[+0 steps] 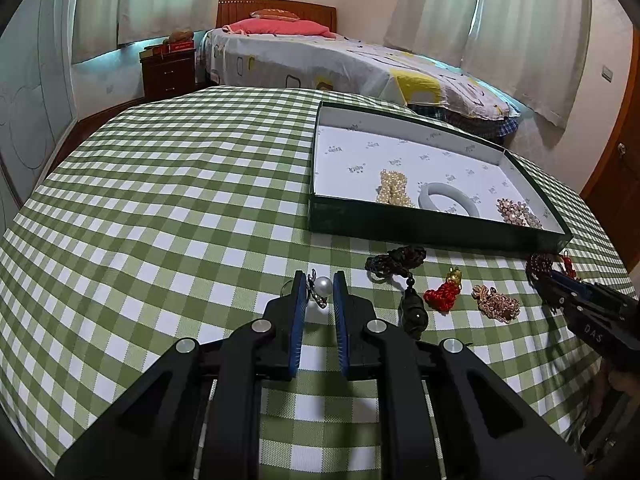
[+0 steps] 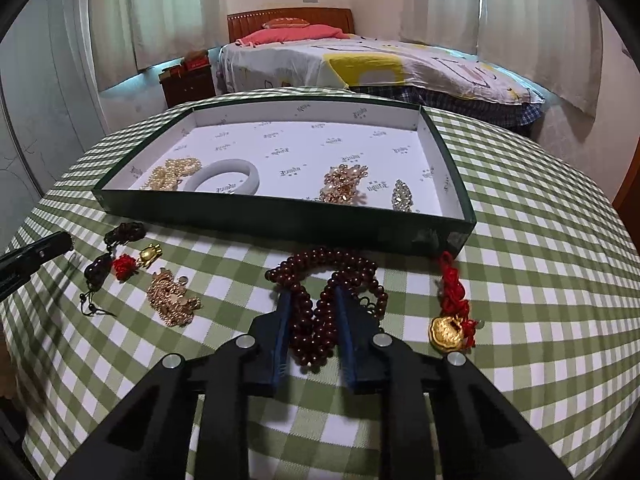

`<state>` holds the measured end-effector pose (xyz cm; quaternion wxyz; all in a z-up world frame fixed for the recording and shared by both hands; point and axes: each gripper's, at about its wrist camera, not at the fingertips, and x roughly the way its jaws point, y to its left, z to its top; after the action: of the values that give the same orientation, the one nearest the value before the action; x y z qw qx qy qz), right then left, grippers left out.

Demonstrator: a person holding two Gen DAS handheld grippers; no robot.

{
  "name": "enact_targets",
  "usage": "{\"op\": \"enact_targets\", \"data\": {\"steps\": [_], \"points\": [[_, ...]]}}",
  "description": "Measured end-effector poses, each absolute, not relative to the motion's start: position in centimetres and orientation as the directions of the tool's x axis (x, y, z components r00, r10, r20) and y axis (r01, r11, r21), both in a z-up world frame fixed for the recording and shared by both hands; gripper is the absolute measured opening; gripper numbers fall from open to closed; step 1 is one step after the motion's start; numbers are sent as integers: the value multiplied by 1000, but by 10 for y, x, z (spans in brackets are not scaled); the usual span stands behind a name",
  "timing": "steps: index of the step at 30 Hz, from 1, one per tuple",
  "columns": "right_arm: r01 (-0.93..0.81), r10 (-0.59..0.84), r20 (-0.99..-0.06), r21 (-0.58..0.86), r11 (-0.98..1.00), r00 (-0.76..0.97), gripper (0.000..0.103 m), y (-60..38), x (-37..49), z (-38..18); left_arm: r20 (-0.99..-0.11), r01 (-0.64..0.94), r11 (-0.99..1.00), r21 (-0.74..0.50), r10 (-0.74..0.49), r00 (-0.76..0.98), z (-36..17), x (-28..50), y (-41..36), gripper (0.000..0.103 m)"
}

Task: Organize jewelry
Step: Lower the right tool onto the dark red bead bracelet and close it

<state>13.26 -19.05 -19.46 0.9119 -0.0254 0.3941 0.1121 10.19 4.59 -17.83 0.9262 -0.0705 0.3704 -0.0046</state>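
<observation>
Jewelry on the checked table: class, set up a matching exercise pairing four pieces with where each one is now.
Things:
1. pearl brooch
2. dark red bead strand
3. white bangle
4. gold charm on red cord

Places:
A. inside the green box
B. in the right gripper
C. on the tablecloth, right of the beads
D. in the left gripper

Pairs: 1-D, 2-B, 3-A, 4-C

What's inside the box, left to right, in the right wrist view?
Pearl strand → white bangle → rose-gold cluster → crystal brooch, all along the near wall of the box.
</observation>
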Motion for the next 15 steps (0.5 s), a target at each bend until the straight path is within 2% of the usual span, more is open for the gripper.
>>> {"op": "enact_targets", "data": {"steps": [1,15], "points": [[-225,185,-722,41,973,667,12,-190,131,-194,-685,-44,990,-134,-61,726,-178,102,46,14],[-227,195,-680,44,973,707,12,-193,113,-182,-664,-25,991,-132,-69,745,-167,96,39,14]]}}
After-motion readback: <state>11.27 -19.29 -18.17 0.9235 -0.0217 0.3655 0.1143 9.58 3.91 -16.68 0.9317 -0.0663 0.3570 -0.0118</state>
